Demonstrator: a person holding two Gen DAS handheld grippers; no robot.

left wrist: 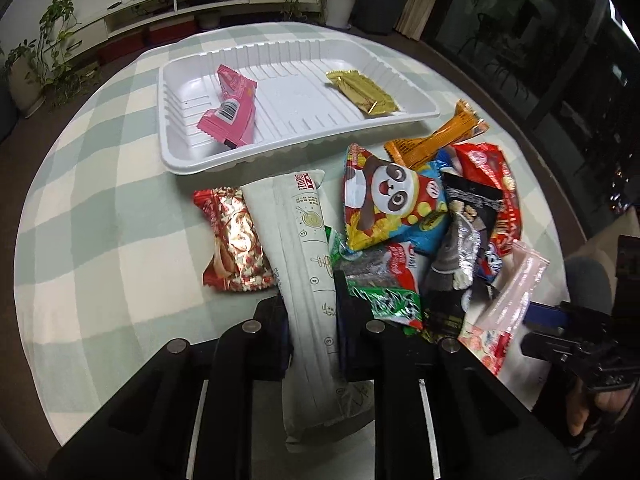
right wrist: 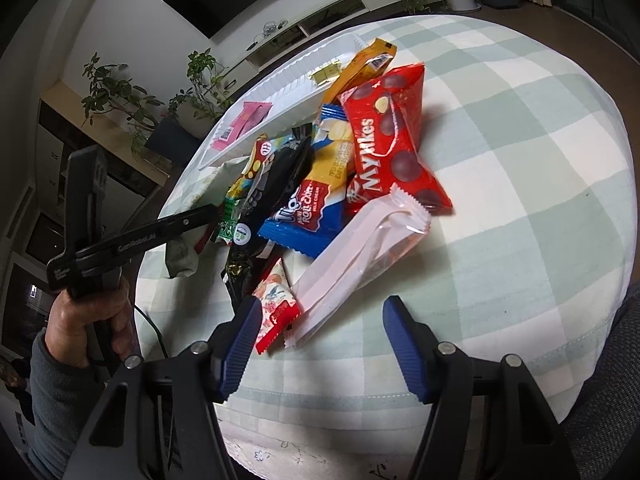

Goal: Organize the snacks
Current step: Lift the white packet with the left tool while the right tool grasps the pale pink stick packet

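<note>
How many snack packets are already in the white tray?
2. A pink packet lies at the left end of the white tray; a gold packet lies at the right end. None looks hidden there.

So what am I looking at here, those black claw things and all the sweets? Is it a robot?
No robot: a person holds two hand-operated grippers, each with a camera looking along its fingers. The left gripper, seen from its own camera, is shut on a long pale green packet. The right gripper, in the other picture, is open and empty above a checked tablecloth. A pile of snacks lies there, including a red Mylikes bag. Beyond is a white tray holding a pink packet and a gold packet.
</note>
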